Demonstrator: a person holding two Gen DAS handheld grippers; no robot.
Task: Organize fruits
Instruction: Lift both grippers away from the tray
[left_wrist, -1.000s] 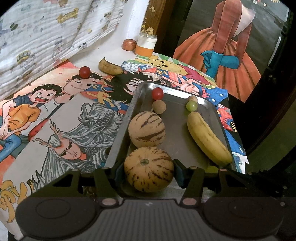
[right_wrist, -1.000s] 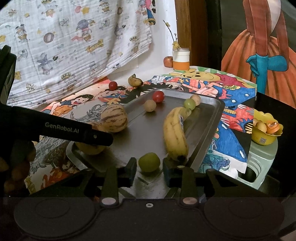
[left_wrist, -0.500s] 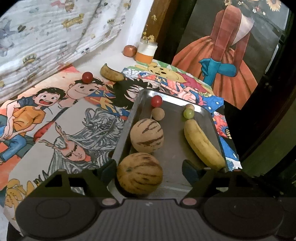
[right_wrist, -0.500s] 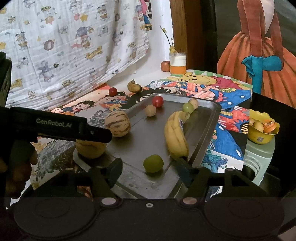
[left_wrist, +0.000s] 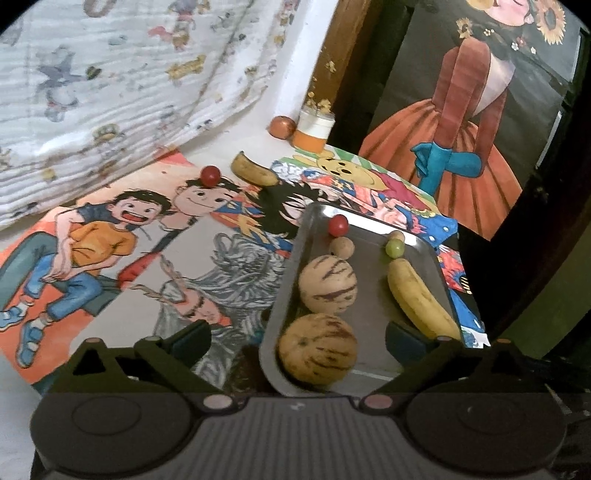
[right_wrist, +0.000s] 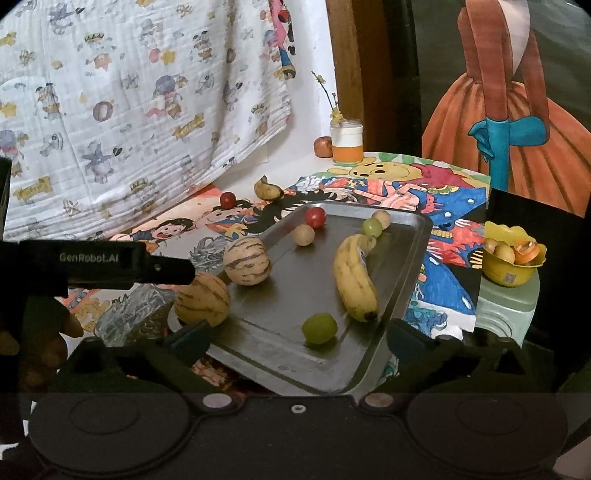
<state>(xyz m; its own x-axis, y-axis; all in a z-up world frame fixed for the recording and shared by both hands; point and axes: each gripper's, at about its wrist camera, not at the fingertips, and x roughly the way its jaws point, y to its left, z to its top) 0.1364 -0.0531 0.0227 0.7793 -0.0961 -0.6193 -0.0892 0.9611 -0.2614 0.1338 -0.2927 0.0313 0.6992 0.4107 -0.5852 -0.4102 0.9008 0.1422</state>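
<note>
Change since a second ago: both claws then closed narrowly, the left claw (left_wrist: 298, 338) about the near striped melon (left_wrist: 317, 349), the right claw (right_wrist: 298, 338) about the loose green grape (right_wrist: 319, 328). Both jaws are now opening and stand wide; each fruit lies released on the metal tray (right_wrist: 413, 251), pads clear of it. Both claws also sit slightly farther back from the tray.

Position relative to claw:
- Near striped melon: at the tray's near left corner, between the left claw's spread fingers, closer to the right-hand one, touching neither.
- Green grape: on the tray floor near its front edge, between the right claw's fingers, just beside the tip of the large banana (right_wrist: 354, 280).

Count, on tray:
- Striped melons: 2, the second (right_wrist: 246, 261) just behind the first.
- Large banana: 1, along the right side.
- Red cherry tomato (right_wrist: 315, 217): 1, far end.
- Tan round fruit (right_wrist: 303, 235): 1 beside the tomato; a second pale one (right_wrist: 382, 218) at the far right.
- Green grapes: 2, the other (right_wrist: 371, 227) by the banana's far tip.

Count, off tray, on the drawing-covered tabletop (left_wrist: 110, 266):
- Small banana (left_wrist: 254, 171): 1.
- Red cherry tomato (left_wrist: 210, 175): 1.
- Jar with orange base (right_wrist: 346, 142): 1, with a reddish round fruit (right_wrist: 323, 147) beside it.
- Yellow bowl (right_wrist: 511, 258) of pieces: 1, apart to the right.
</note>
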